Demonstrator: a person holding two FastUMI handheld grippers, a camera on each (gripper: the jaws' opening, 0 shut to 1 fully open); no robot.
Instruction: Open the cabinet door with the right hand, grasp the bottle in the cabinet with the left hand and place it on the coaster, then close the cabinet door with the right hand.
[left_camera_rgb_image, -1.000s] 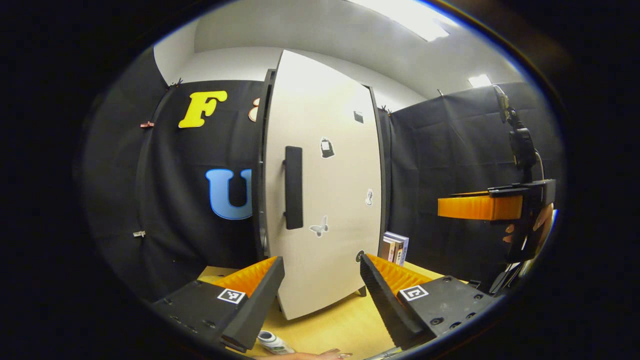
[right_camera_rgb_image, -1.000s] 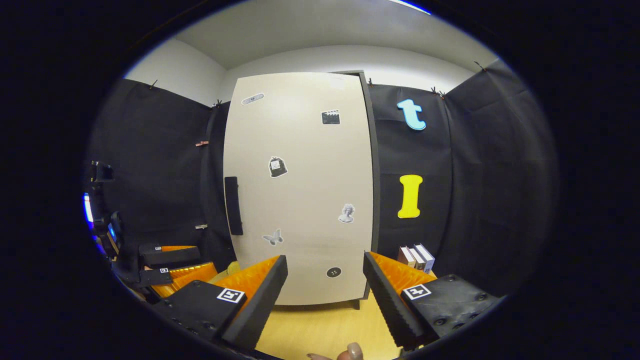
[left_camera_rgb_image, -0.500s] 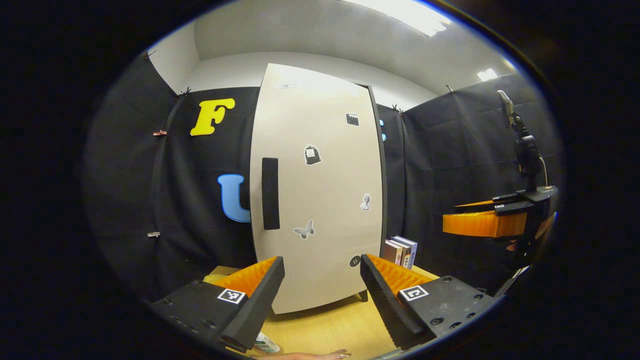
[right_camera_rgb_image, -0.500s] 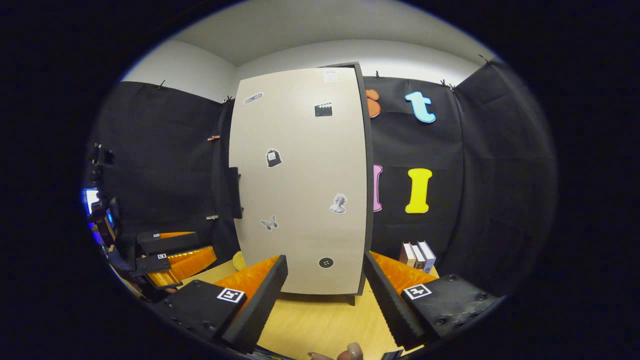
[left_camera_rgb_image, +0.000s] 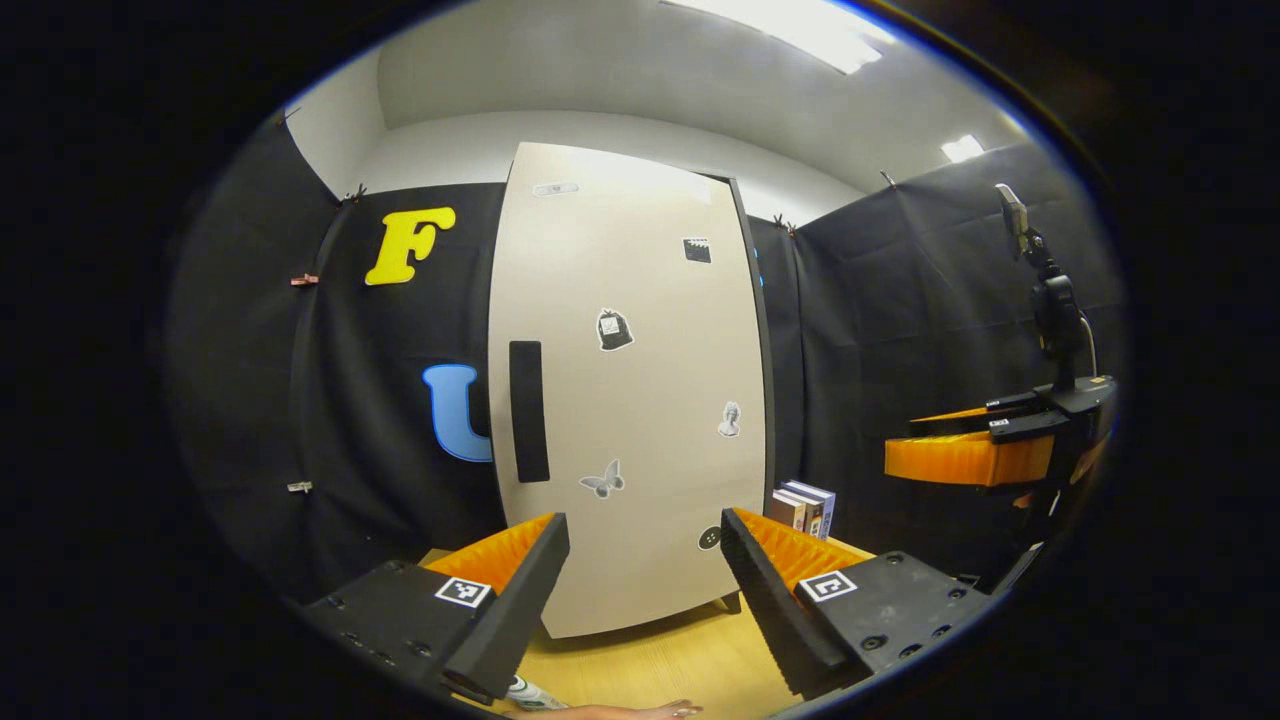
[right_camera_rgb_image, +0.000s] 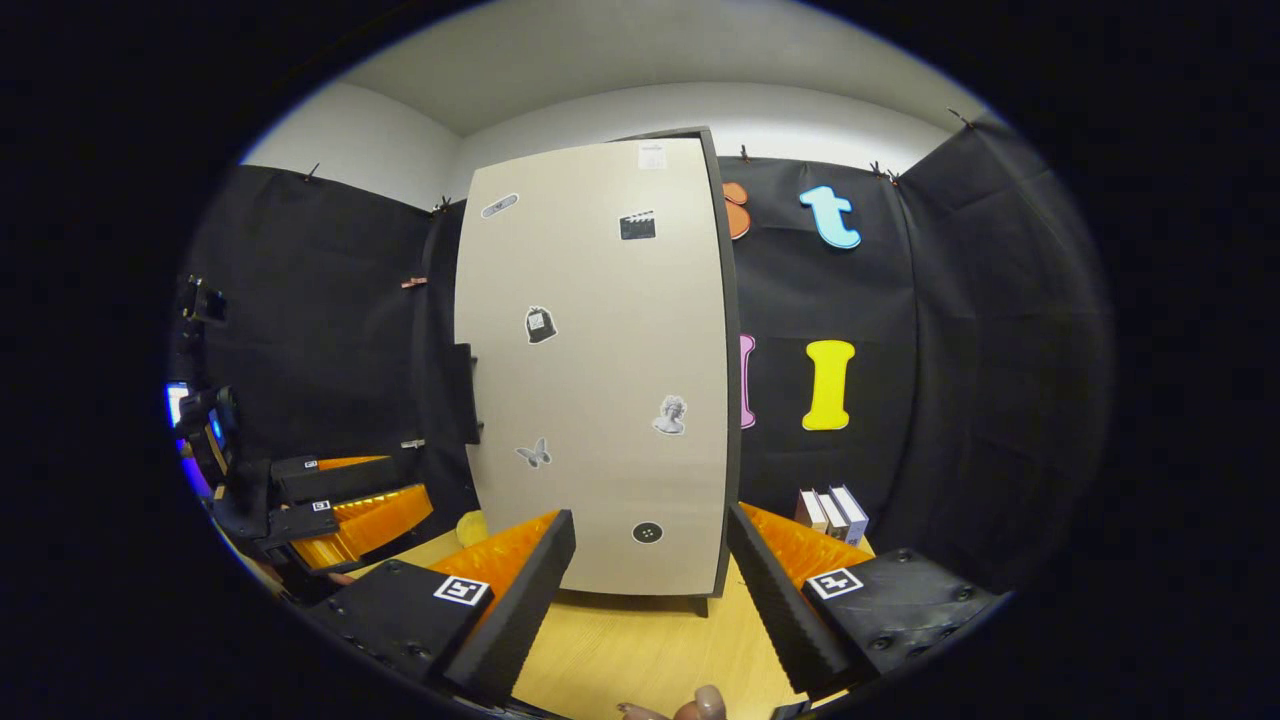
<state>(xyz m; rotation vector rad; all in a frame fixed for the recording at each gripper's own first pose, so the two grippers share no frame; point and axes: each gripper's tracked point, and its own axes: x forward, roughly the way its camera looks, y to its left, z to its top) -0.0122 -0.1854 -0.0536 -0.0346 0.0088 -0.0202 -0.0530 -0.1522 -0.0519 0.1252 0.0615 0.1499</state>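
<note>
Your left gripper (left_camera_rgb_image: 645, 575) is spread wide and holds nothing; it hangs over the front of the desk (left_camera_rgb_image: 660, 665), pointed at the cabinet door (left_camera_rgb_image: 630, 400). That door sits flush in its dark frame, with the black handle (left_camera_rgb_image: 528, 411) on its left edge. At the bottom rim of the left gripper view, just by your left finger, a sliver of the bottle (left_camera_rgb_image: 528, 690) shows on the desk's near edge — too little of it to tell whether it rests on a coaster. Part of your hand (left_camera_rgb_image: 620, 711) lies beside it.

Your right gripper (right_camera_rgb_image: 650, 575) is also wide apart and empty, well back from the door (right_camera_rgb_image: 600, 370). In the right gripper view a yellow round thing (right_camera_rgb_image: 472, 527) peeks out near the desk's left edge, half hidden — you can't tell what it is. A few books (right_camera_rgb_image: 832, 513) stand upright near the far right corner, beside the cabinet.
</note>
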